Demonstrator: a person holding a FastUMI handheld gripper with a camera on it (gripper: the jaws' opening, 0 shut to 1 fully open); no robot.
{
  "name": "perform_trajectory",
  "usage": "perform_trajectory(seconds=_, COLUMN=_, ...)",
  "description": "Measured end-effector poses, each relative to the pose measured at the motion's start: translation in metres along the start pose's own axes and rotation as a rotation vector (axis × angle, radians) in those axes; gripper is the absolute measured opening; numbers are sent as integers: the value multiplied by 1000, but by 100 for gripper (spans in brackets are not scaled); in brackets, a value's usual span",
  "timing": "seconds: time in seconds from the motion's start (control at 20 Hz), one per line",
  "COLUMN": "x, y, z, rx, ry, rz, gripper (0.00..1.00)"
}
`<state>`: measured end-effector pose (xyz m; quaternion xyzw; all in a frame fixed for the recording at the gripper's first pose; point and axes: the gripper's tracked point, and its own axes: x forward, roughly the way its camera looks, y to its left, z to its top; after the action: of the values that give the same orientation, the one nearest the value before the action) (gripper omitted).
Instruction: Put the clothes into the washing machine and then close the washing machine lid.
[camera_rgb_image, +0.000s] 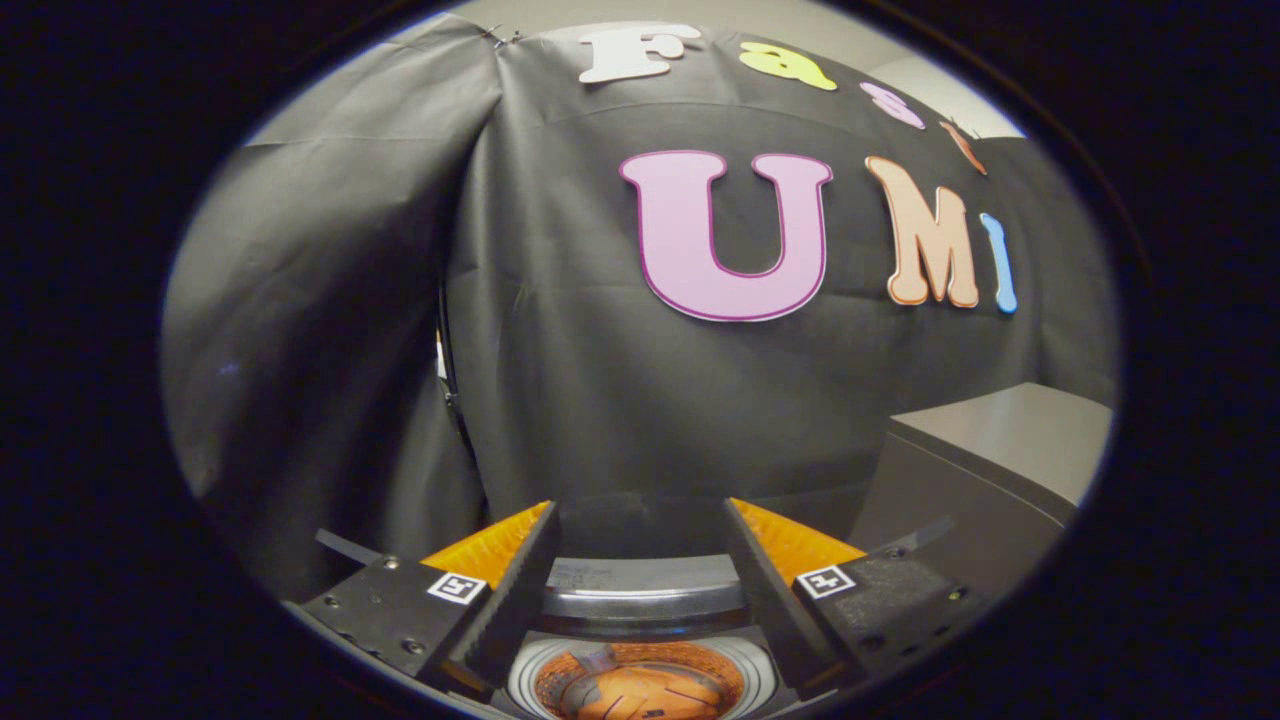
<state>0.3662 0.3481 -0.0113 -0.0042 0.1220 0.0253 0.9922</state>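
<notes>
Hovering above the washing machine (640, 590) with my tongs (640, 560) spread wide and nothing between the fingers (500, 580). They point out at the black cloth wall (600, 380), well above the drum.

Where things are: the round drum opening (640, 685) sits below and between the fingers, white rim around it, and something orange with dark lines lies inside. I judge that's the clothes (640, 695), already in. Just beyond the opening, a grey curved panel spans the gap between the fingers; probably the raised lid or the rear deck of the machine, can't tell which from this angle. A grey box-shaped unit (990, 470) stands off to my right, apart from the machine.

Judgement: loading looks done, lid closing is what's left.

How I'd do it well:
- tilt down first to get the lid edge in sight; right now I'm aimed too high to see it
- keep the fingers spread, hook or push the lid's front edge instead of pinching
- follow the hinge arc, slow near the end
- check no fabric hangs over the rim before it seats
</notes>
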Motion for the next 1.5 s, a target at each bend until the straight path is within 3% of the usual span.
perform_trajectory(seconds=0.15, x=5, y=-2, z=-36, rx=-15, ry=131, rz=-11, gripper=96)
perform_trajectory(seconds=0.25, x=-7, y=-13, z=-64, rx=-122, ry=201, rz=-48, gripper=97)
perform_trajectory(seconds=0.4, x=-6, y=0, z=-105, rx=-235, ry=267, rz=25, gripper=97)
perform_trajectory(seconds=0.55, x=-14, y=5, z=-133, rx=-157, ry=340, rz=83, gripper=98)
perform_trajectory(seconds=1.05, x=-22, y=-9, z=-149, rx=-29, ry=340, rz=57, gripper=98)
perform_trajectory(seconds=1.25, x=-48, y=-18, z=-132, rx=-67, ry=296, rz=21, gripper=98)
perform_trajectory(seconds=1.5, x=-91, y=-16, z=-110, rx=-45, ry=254, rz=50, gripper=98)
